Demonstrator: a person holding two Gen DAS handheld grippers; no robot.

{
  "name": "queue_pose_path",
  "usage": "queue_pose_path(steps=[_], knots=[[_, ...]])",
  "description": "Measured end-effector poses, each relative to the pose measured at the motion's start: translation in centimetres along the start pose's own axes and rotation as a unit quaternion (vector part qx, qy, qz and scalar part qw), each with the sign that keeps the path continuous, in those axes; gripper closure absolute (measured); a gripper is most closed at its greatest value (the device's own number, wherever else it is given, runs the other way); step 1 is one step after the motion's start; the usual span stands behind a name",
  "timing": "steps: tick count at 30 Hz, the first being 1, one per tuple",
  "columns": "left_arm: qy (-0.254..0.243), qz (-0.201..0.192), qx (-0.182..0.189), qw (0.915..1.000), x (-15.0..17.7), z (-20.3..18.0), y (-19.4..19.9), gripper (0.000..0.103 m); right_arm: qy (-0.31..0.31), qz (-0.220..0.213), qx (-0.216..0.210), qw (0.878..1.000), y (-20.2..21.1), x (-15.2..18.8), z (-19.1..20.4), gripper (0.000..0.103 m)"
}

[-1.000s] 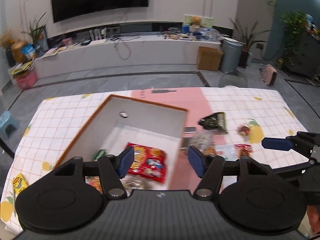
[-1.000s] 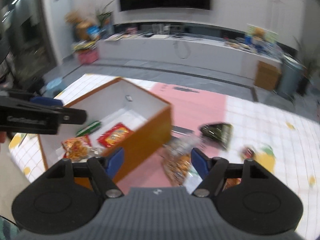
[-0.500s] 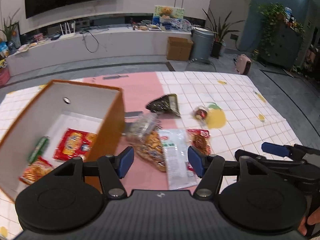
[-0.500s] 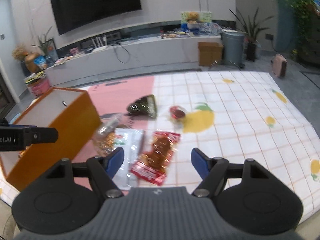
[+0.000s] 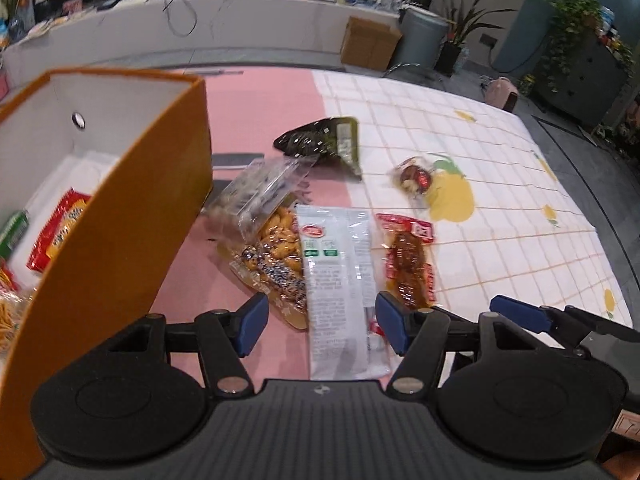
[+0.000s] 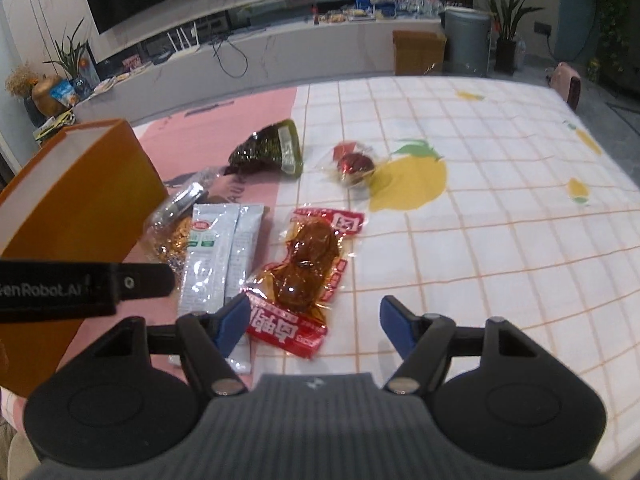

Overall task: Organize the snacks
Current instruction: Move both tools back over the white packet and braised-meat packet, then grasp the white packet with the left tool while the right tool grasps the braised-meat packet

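An orange box (image 5: 120, 216) with a white inside holds a red snack pack (image 5: 56, 232) and a green one. Loose snacks lie beside it: a white pouch (image 5: 340, 276), a clear bag of nuts (image 5: 272, 248), a red-brown meat pack (image 5: 408, 260), a dark green pack (image 5: 320, 144) and a small red sweet (image 5: 414, 178). My left gripper (image 5: 318, 322) is open, low over the white pouch. My right gripper (image 6: 312, 322) is open over the meat pack (image 6: 308, 268). The box (image 6: 80, 216) and white pouch (image 6: 216, 256) also show in the right wrist view.
The table has a checked cloth (image 6: 500, 240) with a pink strip (image 5: 264, 104). A long white TV bench (image 6: 280, 52), a cardboard box (image 6: 418, 52) and a grey bin (image 6: 468, 40) stand beyond the table. The left gripper's finger (image 6: 84, 286) shows at the right wrist view's left.
Both grippers have swung right, from over the orange box to the loose snacks, and come lower over them. Both stay open and empty.
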State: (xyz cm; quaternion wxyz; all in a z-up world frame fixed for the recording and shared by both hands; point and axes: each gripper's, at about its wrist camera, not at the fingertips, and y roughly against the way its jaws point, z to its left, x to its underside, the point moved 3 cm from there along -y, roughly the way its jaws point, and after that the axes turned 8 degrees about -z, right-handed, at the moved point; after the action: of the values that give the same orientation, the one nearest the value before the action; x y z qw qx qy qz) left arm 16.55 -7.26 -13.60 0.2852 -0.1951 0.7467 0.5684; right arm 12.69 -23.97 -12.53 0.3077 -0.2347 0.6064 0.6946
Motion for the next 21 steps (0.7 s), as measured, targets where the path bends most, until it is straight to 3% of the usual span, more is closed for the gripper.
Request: queue_pose_path(steps=[10,15,21], knots=[[0.028,0.008,0.000,0.9996,-0.7,1.9,-2.4,0.031,-0.011,0.021,-0.008,1.000,-5.4,-0.5,1.3,0.037],[0.033,0.016,0.019,0.9992,-0.6,1.1,-3.3,0.033,0.010,0.021,0.000,1.000,-5.5,-0.6,1.1,0.038],[0.024,0.021,0.016,0.9994,0.0,-0.1,-4.2,0.033,0.028,0.028,0.021,0.999,-4.7,0.3,-0.5,0.039]])
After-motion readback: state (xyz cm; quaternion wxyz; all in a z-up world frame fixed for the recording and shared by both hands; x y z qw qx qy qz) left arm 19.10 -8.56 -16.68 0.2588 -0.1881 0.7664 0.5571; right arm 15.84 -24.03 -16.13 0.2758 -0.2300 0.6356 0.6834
